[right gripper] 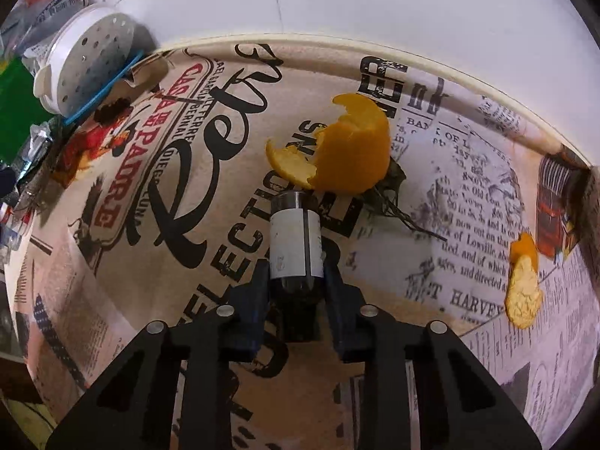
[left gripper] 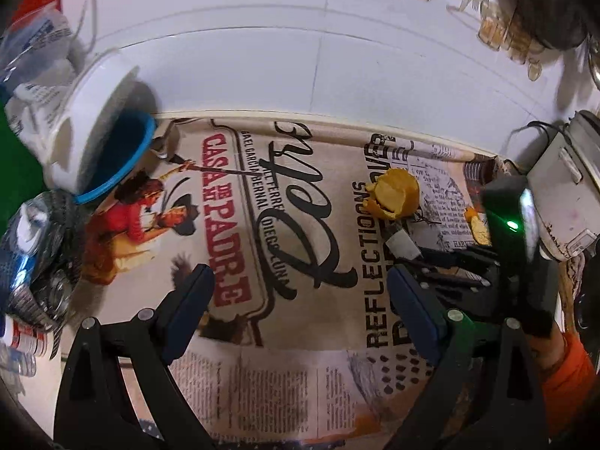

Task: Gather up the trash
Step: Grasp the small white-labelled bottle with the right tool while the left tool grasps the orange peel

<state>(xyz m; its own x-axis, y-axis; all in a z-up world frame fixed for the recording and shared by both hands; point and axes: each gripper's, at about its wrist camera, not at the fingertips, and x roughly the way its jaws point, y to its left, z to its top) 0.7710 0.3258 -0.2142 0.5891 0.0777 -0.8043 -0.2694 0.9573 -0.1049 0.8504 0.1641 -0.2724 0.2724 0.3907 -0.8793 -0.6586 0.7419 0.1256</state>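
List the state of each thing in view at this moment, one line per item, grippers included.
Right gripper: shut on the small dark bottle.
Small dark bottle: lying on its side, clamped between the pads.
Left gripper: open, nothing between its pads.
Large orange peel: loose on the table, curled, untouched.
Small orange peel: loose on the table, apart from the large one.
White tub: tipped on its side.

Both wrist cameras look steeply down, close over the newsprint-patterned worktop toward the white wall. The left view sits further left and back; both share the large curled orange peel and the white perforated round container.
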